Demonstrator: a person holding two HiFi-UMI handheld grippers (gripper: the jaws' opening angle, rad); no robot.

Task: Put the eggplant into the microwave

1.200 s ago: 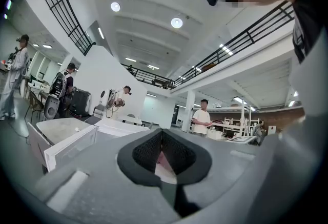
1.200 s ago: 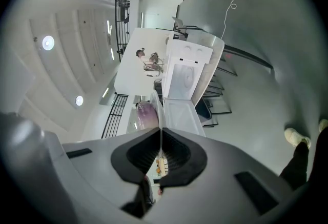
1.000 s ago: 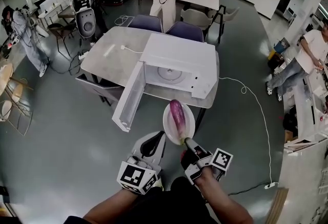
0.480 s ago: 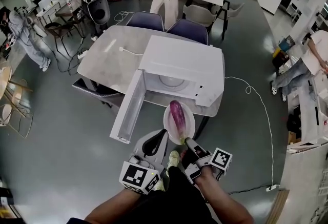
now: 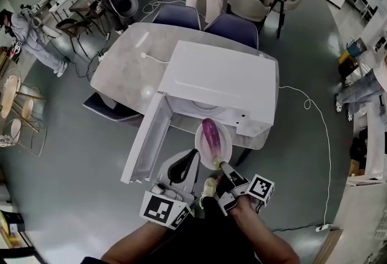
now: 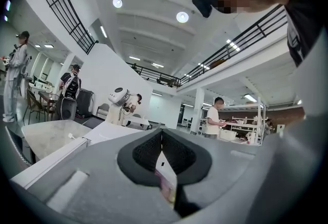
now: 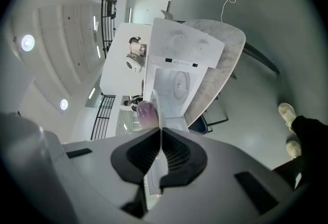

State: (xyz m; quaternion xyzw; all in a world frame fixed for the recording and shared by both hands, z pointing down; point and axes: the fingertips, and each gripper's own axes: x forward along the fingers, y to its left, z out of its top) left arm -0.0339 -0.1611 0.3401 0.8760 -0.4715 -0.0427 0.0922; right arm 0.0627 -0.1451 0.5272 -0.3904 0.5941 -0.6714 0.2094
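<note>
A purple eggplant [image 5: 210, 134] lies on a white plate [image 5: 224, 148] held just in front of the white microwave [image 5: 217, 75]. The microwave stands on a grey table [image 5: 124, 69], with its door [image 5: 144, 147] swung wide open to the left. My right gripper [image 5: 222, 166] is shut on the plate's near rim. In the right gripper view the plate [image 7: 155, 108] shows edge-on between the jaws of my right gripper [image 7: 160, 136], the eggplant [image 7: 146, 111] tip shows above them, and the microwave [image 7: 177, 72] cavity lies beyond. My left gripper [image 5: 190, 159] hangs beside the plate, shut and holding nothing [image 6: 162, 138].
Two blue chairs [image 5: 233, 28] stand behind the table and another [image 5: 112, 109] at its left side. A white cable [image 5: 323, 130] trails over the floor on the right. People [image 5: 33, 33] and other furniture are at the far left and back.
The microwave and table have come closer. The plate with the eggplant now sits right at the open front of the microwave. Both grippers keep their hold and state.
</note>
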